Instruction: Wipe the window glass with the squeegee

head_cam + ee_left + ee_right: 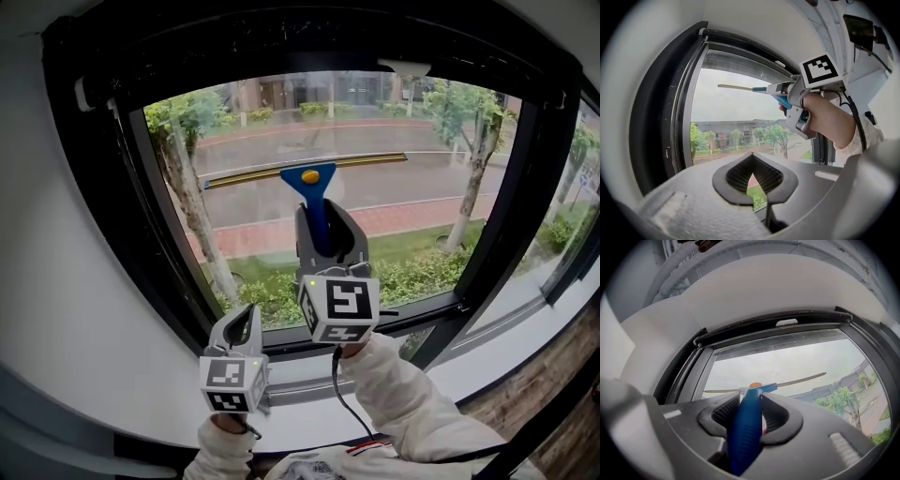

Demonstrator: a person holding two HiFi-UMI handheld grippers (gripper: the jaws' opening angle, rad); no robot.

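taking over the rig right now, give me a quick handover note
Right gripper: shut on the blue handle of the squeegee, raised in front of the window.
Left gripper: shut, holding nothing, low near the sill.
Squeegee: roughly level across the upper middle of the window glass; contact with the pane looks likely but I cannot confirm it.
Done: cannot tell how much has been wiped; no streaks or water show.
Left: probably draw it down over the lower glass, then cover the sides.
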